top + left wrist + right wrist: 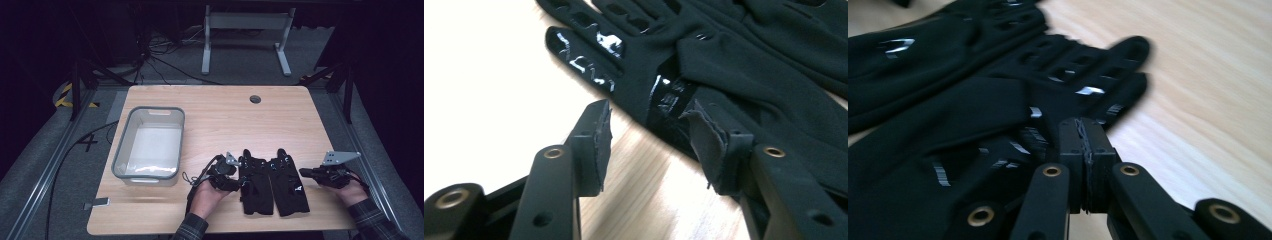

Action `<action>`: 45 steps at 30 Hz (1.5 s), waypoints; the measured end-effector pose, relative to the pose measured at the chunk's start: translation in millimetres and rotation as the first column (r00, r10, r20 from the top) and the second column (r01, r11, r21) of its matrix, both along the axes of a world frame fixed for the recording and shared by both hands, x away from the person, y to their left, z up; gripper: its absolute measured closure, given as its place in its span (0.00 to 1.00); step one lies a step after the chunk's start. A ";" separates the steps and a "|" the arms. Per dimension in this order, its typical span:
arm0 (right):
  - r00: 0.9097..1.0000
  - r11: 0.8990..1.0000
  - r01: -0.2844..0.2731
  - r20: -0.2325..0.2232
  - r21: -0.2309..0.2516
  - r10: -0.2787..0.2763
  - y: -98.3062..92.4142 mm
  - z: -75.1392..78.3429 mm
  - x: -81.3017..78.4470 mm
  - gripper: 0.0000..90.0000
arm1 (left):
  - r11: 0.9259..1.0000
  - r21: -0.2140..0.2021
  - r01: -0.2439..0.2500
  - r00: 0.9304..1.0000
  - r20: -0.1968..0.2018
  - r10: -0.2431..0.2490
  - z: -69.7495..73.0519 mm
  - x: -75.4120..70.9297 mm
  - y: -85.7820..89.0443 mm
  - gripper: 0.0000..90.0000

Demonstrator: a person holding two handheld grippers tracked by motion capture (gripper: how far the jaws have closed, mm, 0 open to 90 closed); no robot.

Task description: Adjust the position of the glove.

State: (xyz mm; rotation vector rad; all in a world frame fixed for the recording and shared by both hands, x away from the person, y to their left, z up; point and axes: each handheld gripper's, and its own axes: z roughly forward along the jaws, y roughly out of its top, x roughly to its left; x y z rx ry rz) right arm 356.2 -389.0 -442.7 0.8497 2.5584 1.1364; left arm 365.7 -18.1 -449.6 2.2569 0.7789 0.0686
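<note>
Two black gloves lie flat side by side on the table (210,107), touching along their inner edges, fingers pointing away from the person. Taking the pair as the landmark: the left glove (256,185) and the right glove (288,182) sit near the table's front edge, well apart from the grey bin (150,142) off to their left.

The left gripper (239,172) rests just beside the left glove's outer edge, at about the thumb. In the left gripper view its jaws stand parted with nothing clamped; one pad (709,142) lies over the glove's edge near the thumb (584,62), the other over bare wood beside it. The left gripper (651,140) is released.

The right gripper (306,172) sits just beside the right glove's outer edge, its tip pointing at the glove. In the right gripper view (1083,150) its jaws are clenched together, pad against pad, with no fabric between them; the right glove (998,115) lies just ahead of the tip and to its left.
</note>
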 end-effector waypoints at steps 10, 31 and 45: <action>0.997 0.996 -0.067 -0.042 -0.050 0.065 12.4 -8.8 -0.2 1.00 | 1.000 -0.005 0.002 1.000 -0.022 -0.002 -7.2 4.4 -9.1 0.53; 0.996 0.994 -0.079 -0.037 -0.071 0.076 14.3 -8.9 -1.1 1.00 | 1.000 -0.006 -0.024 0.997 -0.069 0.024 -5.7 0.7 -18.6 0.97; 0.997 0.994 -0.073 -0.032 -0.077 0.071 16.4 -8.8 -1.6 1.00 | 0.997 -0.066 -0.033 0.991 -0.131 0.024 -0.7 -0.1 -10.7 0.97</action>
